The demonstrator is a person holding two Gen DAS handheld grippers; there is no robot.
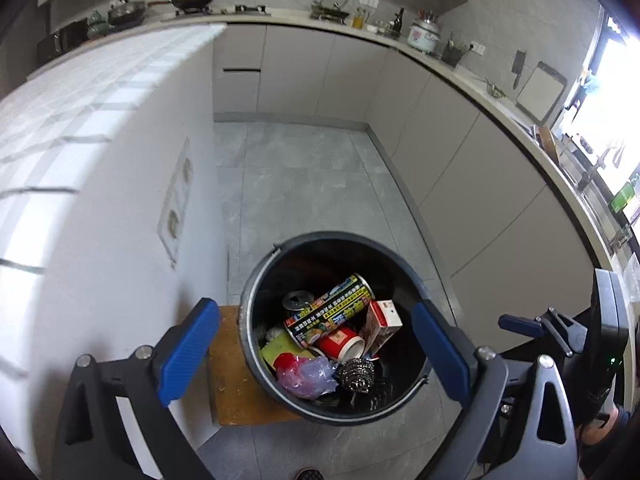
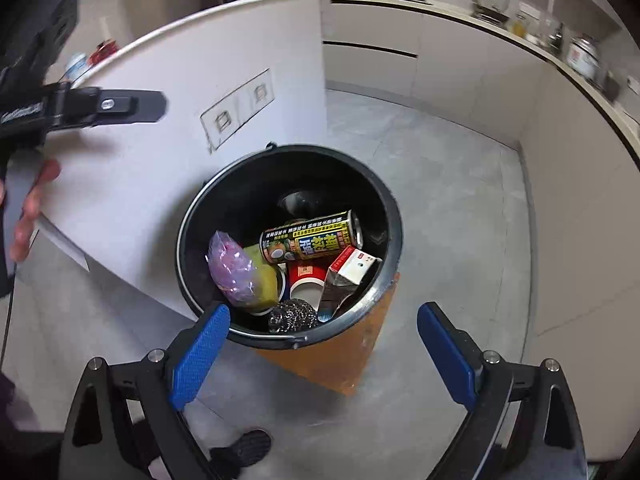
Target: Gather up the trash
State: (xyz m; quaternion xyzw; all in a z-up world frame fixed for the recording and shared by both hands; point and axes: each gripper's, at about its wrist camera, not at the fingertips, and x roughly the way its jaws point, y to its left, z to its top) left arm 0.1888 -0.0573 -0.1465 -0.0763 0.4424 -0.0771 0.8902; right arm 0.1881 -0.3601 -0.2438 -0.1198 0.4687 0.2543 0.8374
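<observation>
- My left gripper (image 1: 316,354) hangs with its ribbed blue pads (image 1: 188,346) spread wide, nothing between them; the round black bucket (image 1: 256,344) sits straight ahead, between and just beyond the tips.
- My right gripper (image 2: 322,354) is equally agape and empty, with the bucket (image 2: 192,216) ahead of its tips, nearer my left finger.
- Trash lies inside: a glossy printed can (image 1: 330,310) on its side, a red paper cup (image 1: 340,344), a creased carton (image 1: 382,322), a coiled steel wool scrubber (image 1: 356,374), a crinkled purple plastic bag (image 1: 306,374), and a yellow sponge (image 1: 278,346).
- The bucket stands on a worn orange-brown wooden stool (image 2: 340,360), on grey stone-look floor tiles (image 1: 300,180).
- Only the left view shows my right gripper (image 1: 520,324) beside it; only the right view shows my hand (image 2: 32,208) on the left handle.
</observation>
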